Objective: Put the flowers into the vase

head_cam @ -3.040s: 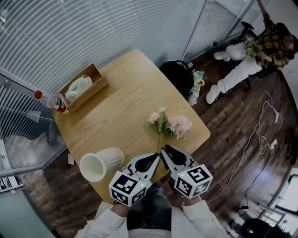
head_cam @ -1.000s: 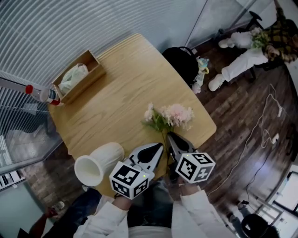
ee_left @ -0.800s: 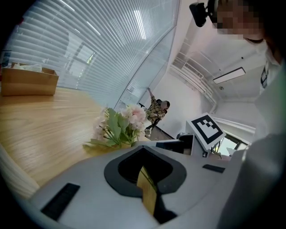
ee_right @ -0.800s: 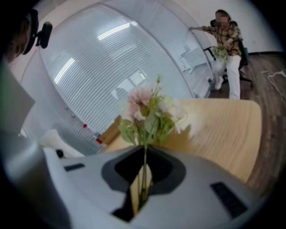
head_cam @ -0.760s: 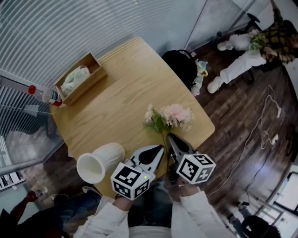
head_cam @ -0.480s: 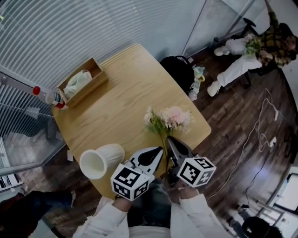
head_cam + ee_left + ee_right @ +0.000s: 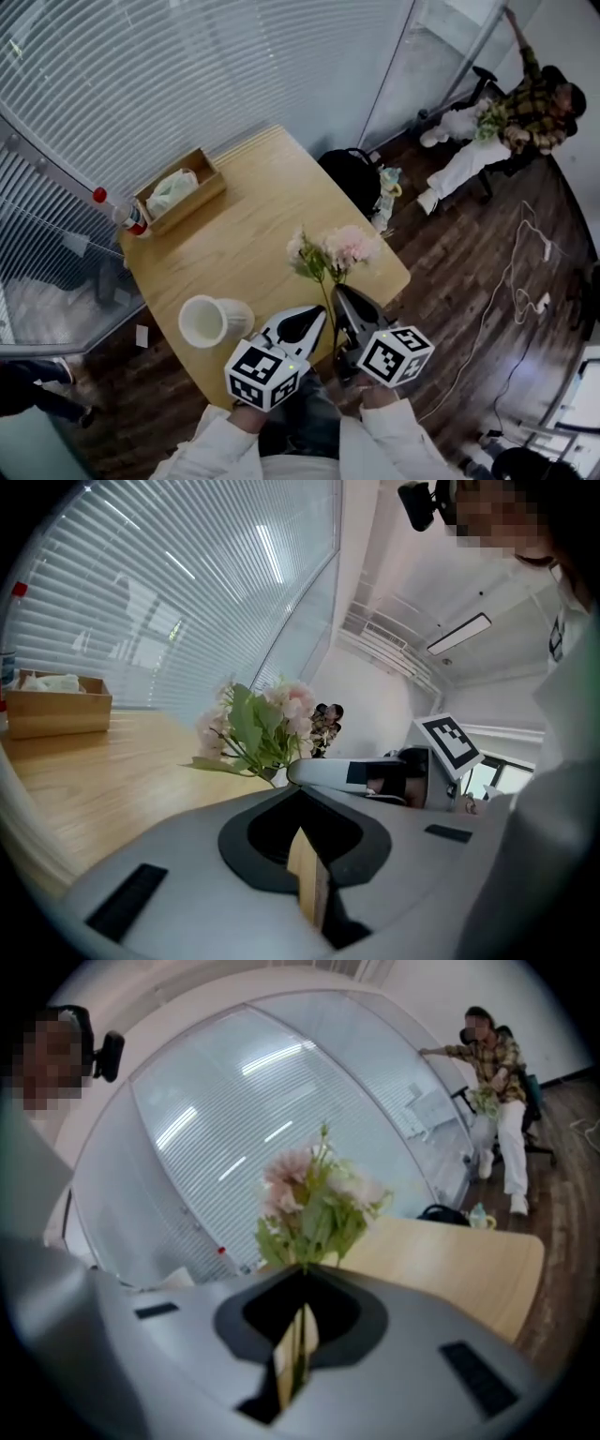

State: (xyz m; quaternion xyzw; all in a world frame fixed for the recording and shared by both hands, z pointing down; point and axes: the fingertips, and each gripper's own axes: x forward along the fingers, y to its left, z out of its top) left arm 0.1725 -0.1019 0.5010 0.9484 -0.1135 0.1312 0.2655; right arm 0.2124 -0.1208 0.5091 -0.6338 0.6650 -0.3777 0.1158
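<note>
Right gripper view shows the right gripper (image 7: 300, 1321) with its fingers clamped on the stems of the flowers (image 7: 314, 1204). The grip is taken low on the stems, so the blooms and leaves stand free above the fingers, uncrushed. These fingers have just been closing, with the stems between them.

Left gripper (image 7: 305, 841): fingers together with nothing between them. It hangs just beside the right gripper and carries no load. In my judgement it is held close as a spare, ready to steady the vase.

The vase (image 7: 214, 321) sits at the near-left edge of the counter (image 7: 253, 216), apart from both grippers, with its mouth unobstructed. Whether it stands fully upright cannot be settled from the head view. No flower is in it yet.

Against the frame three seconds earlier, the flowers lay flat on the counter near its near-right edge, with both grippers low at the stem ends. Now the bunch is raised off the surface with the stems running down into the right fingers. The vase remains at the same edge.
</note>
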